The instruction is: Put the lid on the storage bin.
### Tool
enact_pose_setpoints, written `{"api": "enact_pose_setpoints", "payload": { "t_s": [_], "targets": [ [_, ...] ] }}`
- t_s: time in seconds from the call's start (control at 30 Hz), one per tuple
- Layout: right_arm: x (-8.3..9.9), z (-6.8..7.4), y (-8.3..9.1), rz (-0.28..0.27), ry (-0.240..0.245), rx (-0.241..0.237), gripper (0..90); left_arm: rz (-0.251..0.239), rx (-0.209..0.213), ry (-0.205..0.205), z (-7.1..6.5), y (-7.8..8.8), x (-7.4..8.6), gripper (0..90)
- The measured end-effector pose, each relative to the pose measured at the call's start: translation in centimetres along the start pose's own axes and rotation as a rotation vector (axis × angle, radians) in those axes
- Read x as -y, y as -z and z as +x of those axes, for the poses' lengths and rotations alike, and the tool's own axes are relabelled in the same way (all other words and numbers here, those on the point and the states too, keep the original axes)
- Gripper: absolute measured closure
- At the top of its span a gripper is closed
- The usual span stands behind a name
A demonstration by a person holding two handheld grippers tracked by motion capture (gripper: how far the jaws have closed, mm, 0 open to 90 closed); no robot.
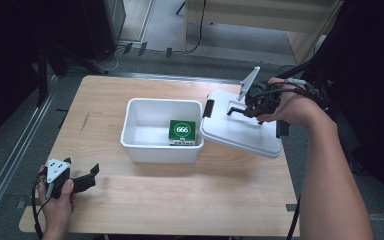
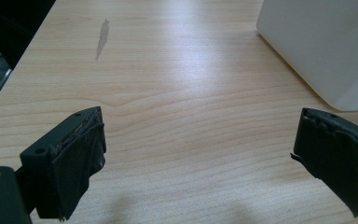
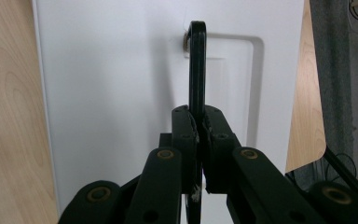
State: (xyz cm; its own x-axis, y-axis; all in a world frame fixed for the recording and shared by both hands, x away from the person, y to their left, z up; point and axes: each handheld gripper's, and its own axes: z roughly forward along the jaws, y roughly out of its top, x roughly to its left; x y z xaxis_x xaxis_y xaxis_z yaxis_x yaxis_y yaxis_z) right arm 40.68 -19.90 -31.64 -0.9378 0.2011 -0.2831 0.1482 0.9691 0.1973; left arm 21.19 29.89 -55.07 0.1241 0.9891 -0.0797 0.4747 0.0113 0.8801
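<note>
right gripper (image 3: 198, 126) clamped on the black handle (image 3: 196, 65) of the white lid (image 1: 240, 131), tilted at 3 o'clock of the bin (image 1: 162, 131); left gripper (image 2: 198, 158) jaws wide apart, empty, at 7 o'clock.

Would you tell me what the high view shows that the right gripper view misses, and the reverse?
High view alone: the open white bin with a green box inside, and the left tongs open over the table's near left corner.

Right gripper view alone: a close look at the pads pinched on the lid's thin black handle.

Both: the white lid, held tilted by the right tongs, and the wooden table.
</note>
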Motion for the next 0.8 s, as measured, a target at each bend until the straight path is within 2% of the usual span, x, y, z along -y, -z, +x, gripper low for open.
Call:
{"api": "enact_pose_setpoints", "payload": {
  "t_s": [0.1, 0.13, 0.33, 0.4, 0.5, 0.8],
  "targets": [
    [-1.1, 0.1, 0.0, 0.003, 0.022, -0.005, 85.6, -0.001, 0.000, 0.003, 0.0, 0.0, 0.0, 2.9],
    [-2.0, 0.2, 0.0, 0.000, 0.035, -0.010, 85.6, 0.000, 0.000, 0.002, 0.0, 0.0, 0.0, 2.8],
    [-4.0, 0.3, 0.0, -0.012, 0.055, -0.006, 85.5, 0.000, 0.002, -0.001, 0.0, 0.0, 0.0, 2.9],
    [-5.2, 0.5, -0.2, -0.022, 0.069, -0.013, 85.6, 0.001, 0.002, -0.003, -0.1, 0.0, 0.0, 2.8],
    [-5.9, 0.6, -0.4, -0.026, 0.082, -0.018, 85.6, 0.004, 0.003, -0.005, 0.0, 0.0, 0.0, 2.8],
    [-9.6, 1.2, -1.0, -0.030, 0.119, -0.043, 85.5, 0.002, 0.006, -0.002, 0.0, 0.1, 0.0, 2.8]
  ]
}}
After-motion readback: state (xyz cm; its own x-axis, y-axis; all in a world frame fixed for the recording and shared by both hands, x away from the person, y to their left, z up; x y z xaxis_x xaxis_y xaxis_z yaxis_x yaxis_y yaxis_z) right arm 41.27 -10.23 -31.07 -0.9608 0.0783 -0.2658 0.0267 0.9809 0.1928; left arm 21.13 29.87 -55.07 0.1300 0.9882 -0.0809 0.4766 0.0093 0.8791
